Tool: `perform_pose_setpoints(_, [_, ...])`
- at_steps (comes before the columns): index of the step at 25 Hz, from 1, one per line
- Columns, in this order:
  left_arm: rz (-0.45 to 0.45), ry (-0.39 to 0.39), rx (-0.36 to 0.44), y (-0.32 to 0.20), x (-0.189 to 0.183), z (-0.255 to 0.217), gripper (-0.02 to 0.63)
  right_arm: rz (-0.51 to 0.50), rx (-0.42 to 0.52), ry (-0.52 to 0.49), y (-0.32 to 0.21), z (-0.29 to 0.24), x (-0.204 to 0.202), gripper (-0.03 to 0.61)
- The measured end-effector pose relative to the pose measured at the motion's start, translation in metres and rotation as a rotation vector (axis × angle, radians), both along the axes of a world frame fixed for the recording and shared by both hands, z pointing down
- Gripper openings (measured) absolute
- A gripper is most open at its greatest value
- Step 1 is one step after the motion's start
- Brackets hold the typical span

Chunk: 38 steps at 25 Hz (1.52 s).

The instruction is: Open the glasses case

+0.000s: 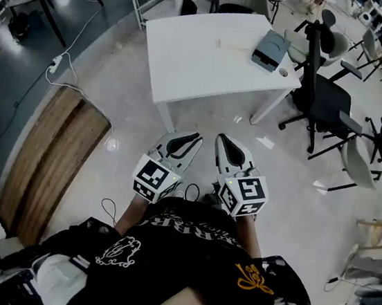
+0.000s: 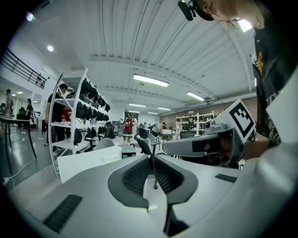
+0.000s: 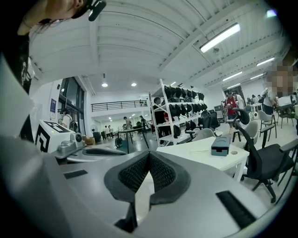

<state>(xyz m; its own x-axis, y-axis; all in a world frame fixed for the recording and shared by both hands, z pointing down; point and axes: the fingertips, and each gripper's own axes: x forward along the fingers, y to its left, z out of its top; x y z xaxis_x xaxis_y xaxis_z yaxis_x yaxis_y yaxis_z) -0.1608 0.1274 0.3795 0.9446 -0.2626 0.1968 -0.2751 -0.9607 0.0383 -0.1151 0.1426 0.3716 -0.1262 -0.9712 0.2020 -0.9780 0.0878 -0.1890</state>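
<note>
Left tongs (image 1: 191,140) and right tongs (image 1: 223,143) sit side by side, closed, empty.

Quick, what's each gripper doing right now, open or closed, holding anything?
Left gripper: closed, holding nothing.
Right gripper: closed, holding nothing.

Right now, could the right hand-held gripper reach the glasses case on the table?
Probably not: the right hand-held gripper hangs over floor short of the table, and the glasses case lies near its far corner.
</note>
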Motion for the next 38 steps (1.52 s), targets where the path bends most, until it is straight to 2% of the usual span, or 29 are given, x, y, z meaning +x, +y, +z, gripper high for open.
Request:
perform_pose_setpoints(5, [-0.006, -0.01, -0.008, 0.001, 0.032, 0.001, 0.048, 0.004, -0.013, -0.007, 0.002, 0.002, 0.034, 0.014])
perform_pose_setpoints(14, [-0.014, -0.011, -0.005, 0.011, 0.114, -0.001, 0.048, -0.013, -0.035, -0.005, 0.014, 0.007, 0.113, 0.014])
perform_pose_setpoints(20, [-0.063, -0.011, 0.003, 0.02, 0.158, 0.002, 0.048, -0.048, -0.038, -0.021, 0.022, 0.017, 0.161, 0.014])
perform_pose_setpoints(31, [-0.14, -0.076, 0.003, 0.004, 0.177, 0.012, 0.049, -0.115, -0.045, -0.101, 0.005, 0.038, 0.186, 0.014])
perform_pose_setpoints(38, [-0.125, -0.105, -0.022, -0.045, 0.182, 0.028, 0.048, -0.106, -0.067, -0.127, -0.041, 0.053, 0.191, 0.014])
